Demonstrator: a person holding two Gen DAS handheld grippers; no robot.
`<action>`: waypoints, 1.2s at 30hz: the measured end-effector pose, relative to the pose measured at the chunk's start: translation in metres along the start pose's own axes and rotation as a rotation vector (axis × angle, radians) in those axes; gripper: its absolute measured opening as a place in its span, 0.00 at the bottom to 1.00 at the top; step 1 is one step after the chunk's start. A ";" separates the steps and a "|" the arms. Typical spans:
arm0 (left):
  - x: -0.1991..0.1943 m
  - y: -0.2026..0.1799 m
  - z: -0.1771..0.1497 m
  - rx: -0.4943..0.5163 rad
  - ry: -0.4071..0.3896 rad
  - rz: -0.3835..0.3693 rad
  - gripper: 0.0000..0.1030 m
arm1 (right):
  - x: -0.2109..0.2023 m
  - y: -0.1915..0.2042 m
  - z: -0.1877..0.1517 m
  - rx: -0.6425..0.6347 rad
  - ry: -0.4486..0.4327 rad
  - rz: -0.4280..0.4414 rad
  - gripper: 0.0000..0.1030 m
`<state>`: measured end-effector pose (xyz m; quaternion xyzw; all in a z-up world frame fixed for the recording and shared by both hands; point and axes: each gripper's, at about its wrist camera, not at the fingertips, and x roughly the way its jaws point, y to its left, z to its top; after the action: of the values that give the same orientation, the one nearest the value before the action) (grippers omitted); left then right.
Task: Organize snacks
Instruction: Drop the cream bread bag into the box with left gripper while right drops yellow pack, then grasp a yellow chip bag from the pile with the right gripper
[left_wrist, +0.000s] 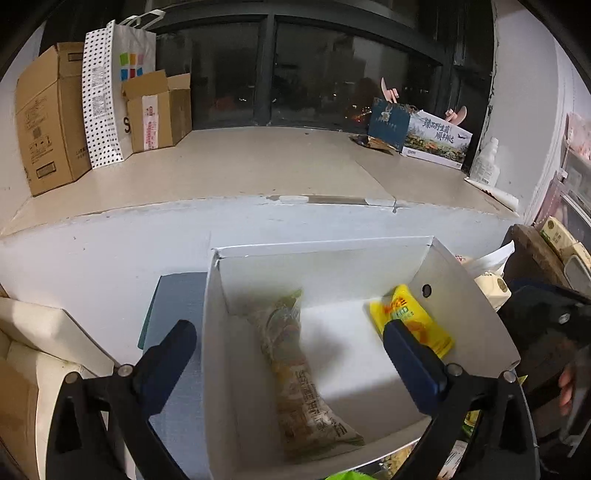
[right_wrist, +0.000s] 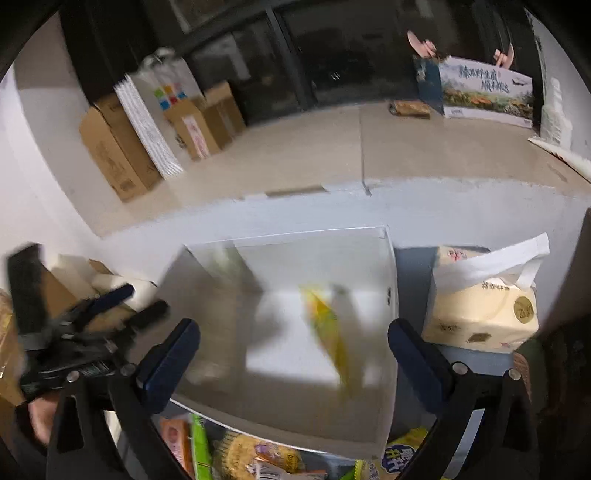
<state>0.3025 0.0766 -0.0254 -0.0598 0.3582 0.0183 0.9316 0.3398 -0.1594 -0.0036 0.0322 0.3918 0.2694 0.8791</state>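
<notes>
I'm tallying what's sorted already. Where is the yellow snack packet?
The yellow snack packet lies inside the white box, in its far right corner in the left wrist view, right of the long clear-wrapped snack.

A grey-blue tabletop (left_wrist: 177, 295) carries an open white cardboard box (left_wrist: 218, 332), a cream plastic-wrapped tissue pack (right_wrist: 480, 317) beside it, and loose snack packets (right_wrist: 251, 454) in front.

Dim indoor light from above, with a dark night window (left_wrist: 314, 74) behind. The left wrist view is fairly sharp; soft shadows fall inside the white box (left_wrist: 461, 295). The right wrist view is smeared by motion blur, the yellow snack packet (right_wrist: 328, 332) streaked. Fisheye bending curves both views' edges into black corners.
</notes>
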 end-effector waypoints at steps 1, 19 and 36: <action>-0.001 0.003 -0.002 -0.012 0.001 -0.006 1.00 | -0.003 -0.001 0.001 0.002 -0.010 0.002 1.00; -0.144 -0.021 -0.045 -0.008 -0.261 -0.193 1.00 | -0.109 0.021 -0.056 -0.046 -0.215 0.095 1.00; -0.224 -0.045 -0.168 -0.012 -0.152 -0.281 1.00 | -0.211 0.015 -0.225 -0.018 -0.227 -0.045 1.00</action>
<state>0.0276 0.0134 0.0050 -0.1132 0.2744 -0.1056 0.9491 0.0587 -0.2866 -0.0134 0.0456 0.2878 0.2478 0.9240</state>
